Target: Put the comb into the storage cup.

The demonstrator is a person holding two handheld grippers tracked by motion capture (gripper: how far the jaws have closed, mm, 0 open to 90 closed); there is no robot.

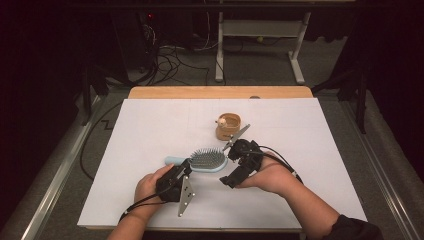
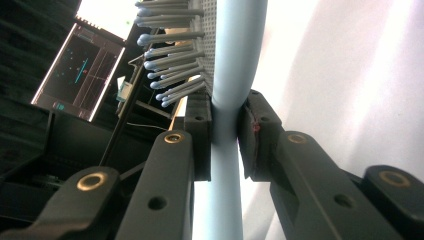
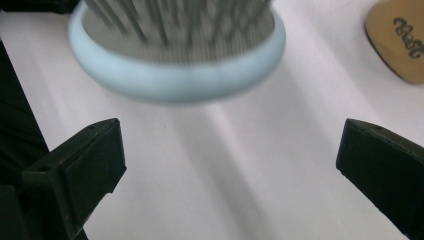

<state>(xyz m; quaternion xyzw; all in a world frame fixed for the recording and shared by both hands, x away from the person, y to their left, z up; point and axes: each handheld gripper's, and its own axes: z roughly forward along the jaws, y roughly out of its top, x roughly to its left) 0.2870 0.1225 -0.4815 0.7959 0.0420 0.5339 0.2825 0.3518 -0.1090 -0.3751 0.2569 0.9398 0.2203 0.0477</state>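
Note:
A light blue hairbrush with grey bristles lies across the middle of the white sheet, its handle pointing left. My left gripper is shut on the handle; in the left gripper view the pads press the pale blue handle from both sides, with the bristles beyond. My right gripper hovers just right of the brush head, open and holding nothing. In the right gripper view its jaws stand wide apart around my right gripper's midpoint, and the brush head sits close ahead.
A small round wooden container stands just behind the brush head; its printed side shows at the upper right of the right gripper view. The white sheet covers the table. Cables and a table frame lie on the floor beyond.

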